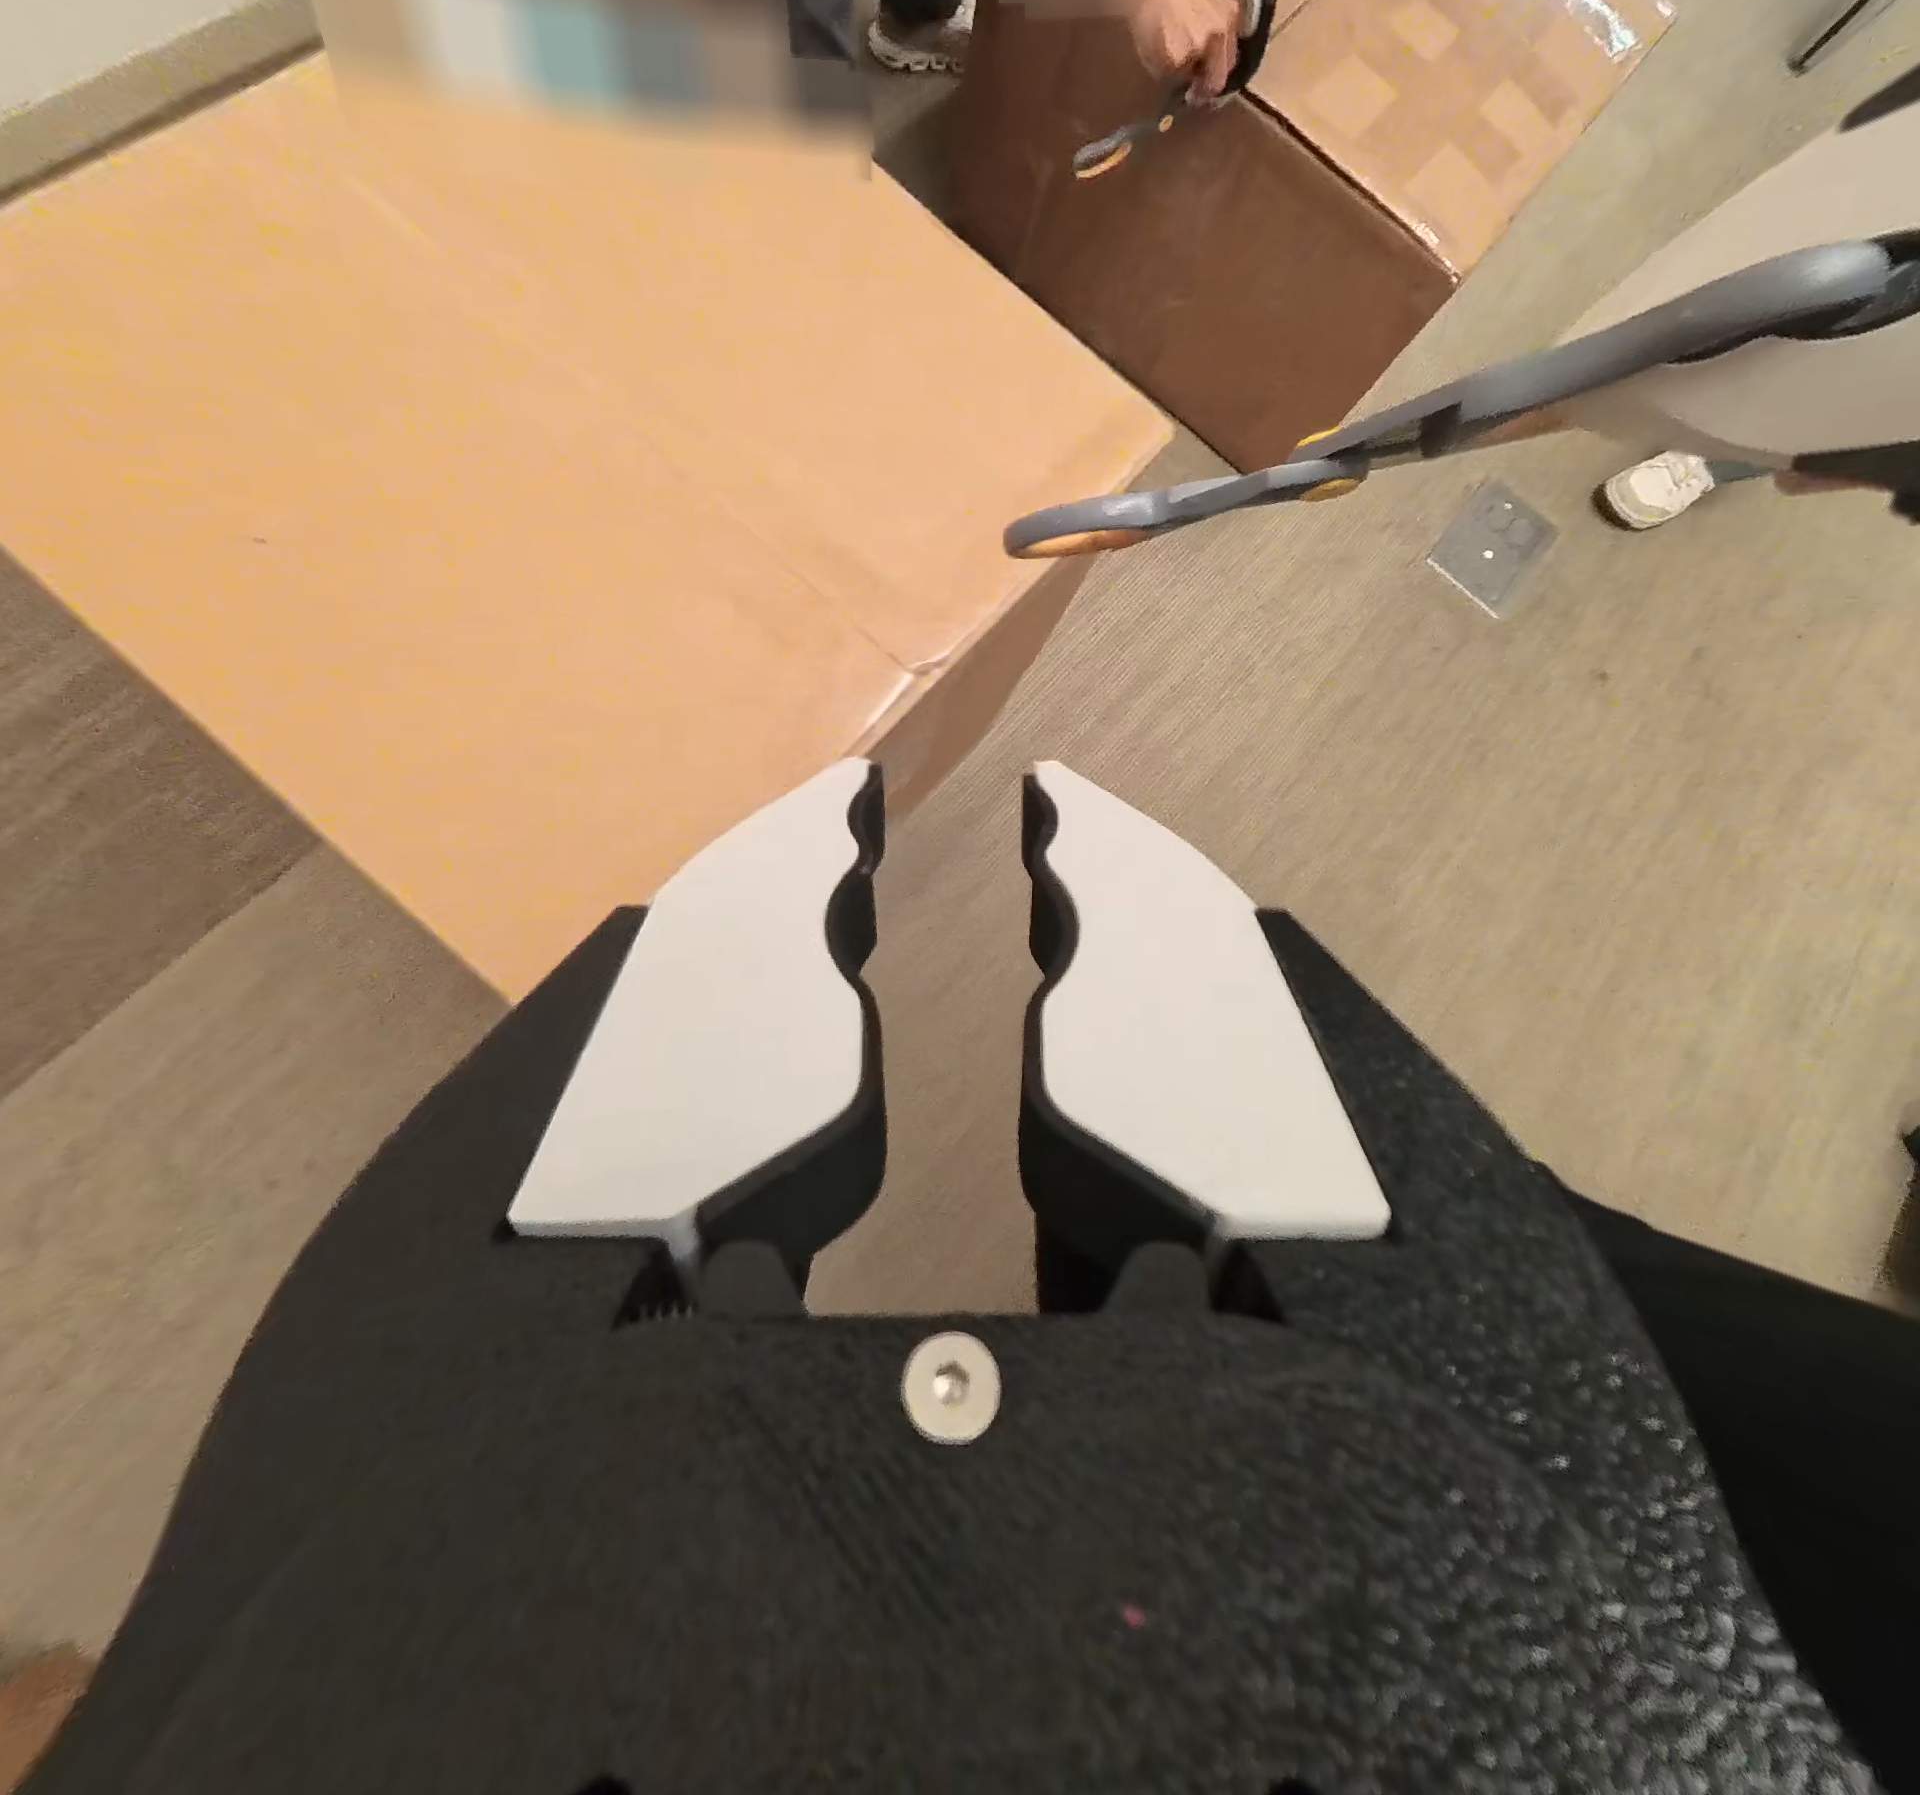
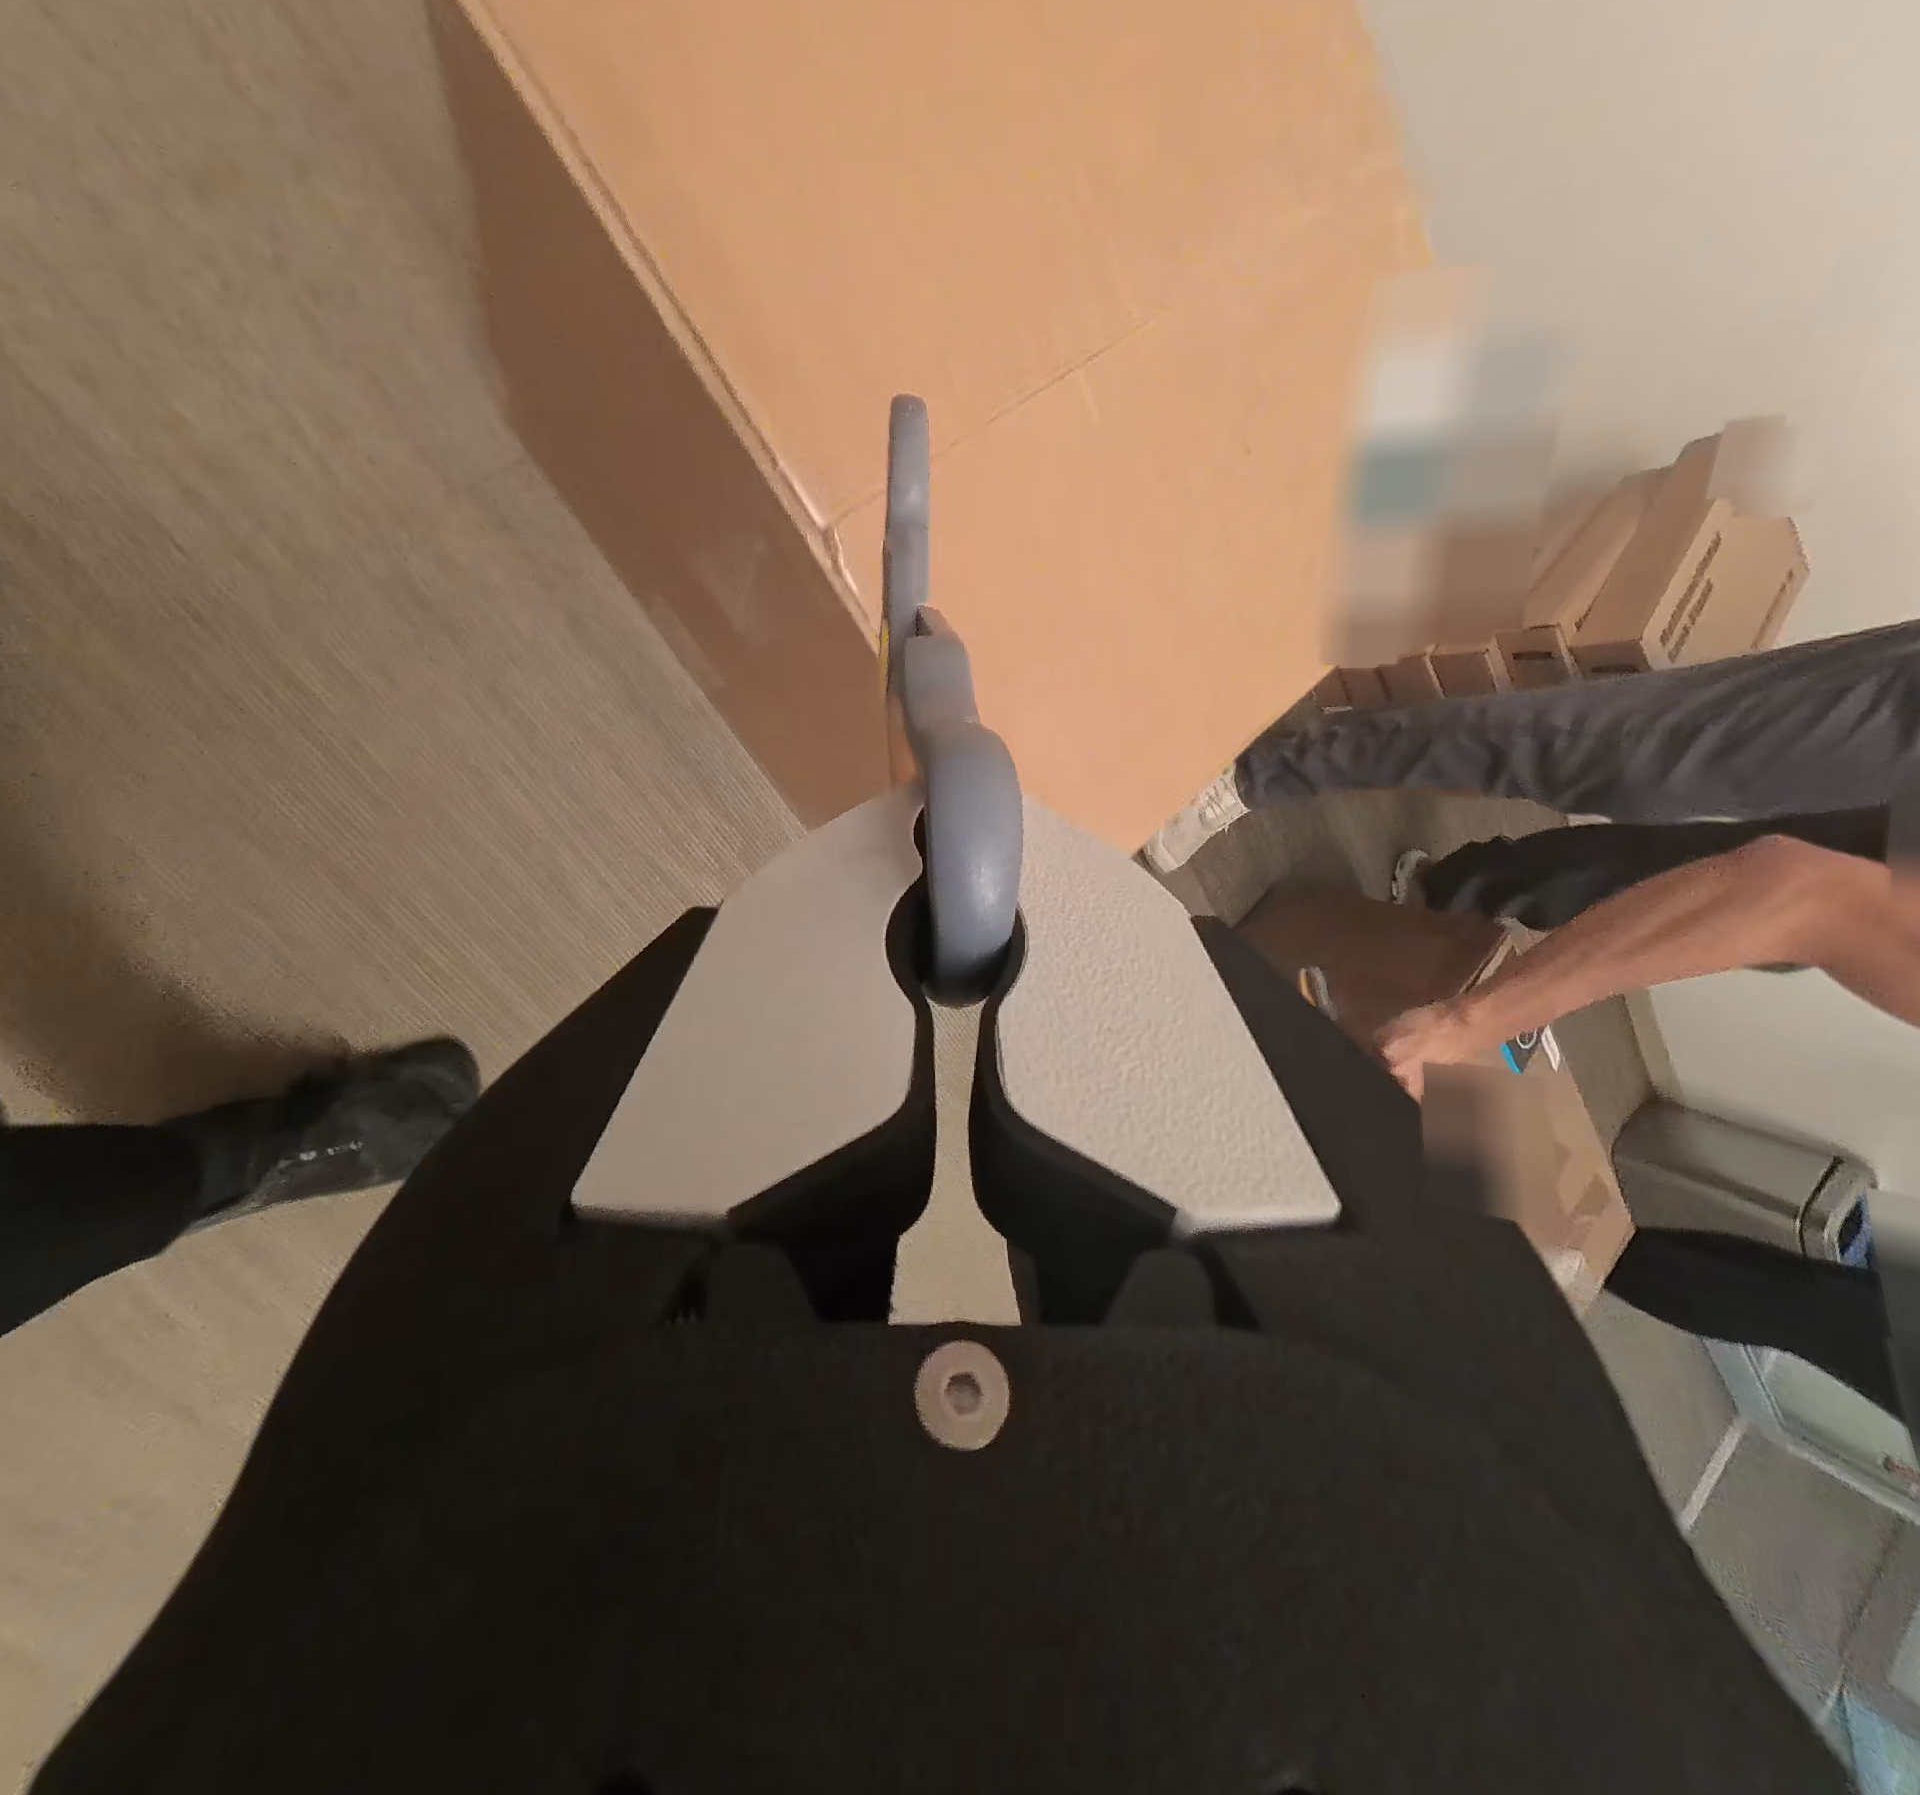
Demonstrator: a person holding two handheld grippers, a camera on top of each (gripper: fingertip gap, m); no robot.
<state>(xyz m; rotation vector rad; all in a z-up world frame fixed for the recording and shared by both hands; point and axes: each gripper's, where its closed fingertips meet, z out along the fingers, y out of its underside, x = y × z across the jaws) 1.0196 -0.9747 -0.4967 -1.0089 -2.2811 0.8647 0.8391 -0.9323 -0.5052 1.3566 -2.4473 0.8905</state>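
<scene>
My left gripper (image 1: 951, 789) is open and empty, held above the carpet just off the near corner of a large flat tan cardboard box (image 1: 468, 415). My right gripper (image 2: 966, 831) is shut on the looped handle of a grey cutter tool with yellow trim (image 2: 920, 519). The tool points forward over the edge of the same box (image 2: 987, 187). In the left wrist view the tool (image 1: 1351, 457) reaches in from the right edge, and its rounded tip hangs beside the box's right corner.
A darker brown taped box (image 1: 1226, 291) stands behind. Another person's hand holds a similar tool (image 1: 1164, 114) over it. A floor outlet plate (image 1: 1493, 547) and a white shoe (image 1: 1657, 488) are on the right. A person's arm (image 2: 1621, 924), small stacked boxes (image 2: 1662, 582) and a black shoe (image 2: 384, 1111) are also in view. The grippers' ends are close to 20 cm from one another.
</scene>
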